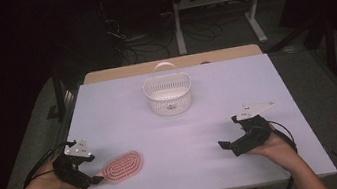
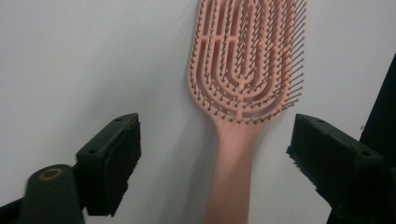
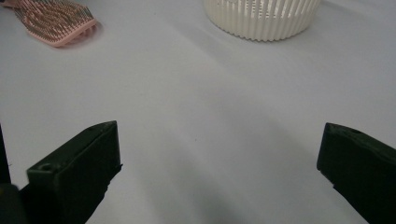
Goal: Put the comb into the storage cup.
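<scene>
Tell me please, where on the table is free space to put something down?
The widest bare patch is the table middle, between the hairbrush and the right gripper, in front of the white basket. Both far corners beside the basket are free too. It is crowded at the near left, where the left gripper straddles the brush handle.

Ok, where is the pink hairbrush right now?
In the high view, the pink hairbrush lies bristles up at the table's near left, its handle between the open jaws of the left gripper.

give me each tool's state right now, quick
Left tool: open, jaws either side of the pink hairbrush handle, pads not touching it.
Right tool: open, nothing between its jaws, above bare table.
</scene>
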`<state>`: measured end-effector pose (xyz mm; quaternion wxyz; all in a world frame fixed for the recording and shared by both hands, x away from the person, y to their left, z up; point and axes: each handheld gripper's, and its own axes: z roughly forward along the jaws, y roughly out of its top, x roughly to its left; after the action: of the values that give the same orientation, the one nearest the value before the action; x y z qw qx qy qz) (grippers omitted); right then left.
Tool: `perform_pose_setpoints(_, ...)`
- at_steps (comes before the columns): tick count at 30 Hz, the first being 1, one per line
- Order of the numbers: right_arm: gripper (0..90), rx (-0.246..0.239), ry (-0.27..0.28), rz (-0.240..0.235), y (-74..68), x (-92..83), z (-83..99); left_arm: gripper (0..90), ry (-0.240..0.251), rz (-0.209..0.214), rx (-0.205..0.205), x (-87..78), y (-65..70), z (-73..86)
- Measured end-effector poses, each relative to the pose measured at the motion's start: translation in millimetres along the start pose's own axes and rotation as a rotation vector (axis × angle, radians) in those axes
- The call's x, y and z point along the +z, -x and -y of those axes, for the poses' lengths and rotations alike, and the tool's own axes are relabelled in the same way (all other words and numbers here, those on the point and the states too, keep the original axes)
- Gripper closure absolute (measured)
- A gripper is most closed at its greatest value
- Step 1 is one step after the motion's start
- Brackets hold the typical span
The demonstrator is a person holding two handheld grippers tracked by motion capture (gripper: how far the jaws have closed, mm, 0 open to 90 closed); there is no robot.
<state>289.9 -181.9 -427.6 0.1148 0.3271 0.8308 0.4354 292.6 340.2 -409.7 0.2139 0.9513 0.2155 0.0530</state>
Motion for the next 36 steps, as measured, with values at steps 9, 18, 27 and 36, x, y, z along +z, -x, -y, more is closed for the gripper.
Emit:
perform_pose_setpoints(9,0.0,0.001,0.001,-0.001,-0.3,0.0,-0.6,33.5,-0.042,0.022,0.019,7.0,3.3,0.1)
perform_pose_setpoints(18,0.0,-0.003,-0.002,-0.002,-0.3,0.5,-0.5,45.4,-0.084,0.034,0.036,12.4,5.0,-0.4)
perform_pose_setpoints(27,0.0,-0.003,-0.003,-0.003,0.5,0.7,-0.4,54.7,-0.122,0.032,0.029,16.4,5.2,-1.9)
perform_pose_setpoints(36,0.0,-0.003,-0.001,-0.005,0.5,0.3,-0.5,60.5,-0.160,0.031,0.040,19.9,7.7,-5.1)
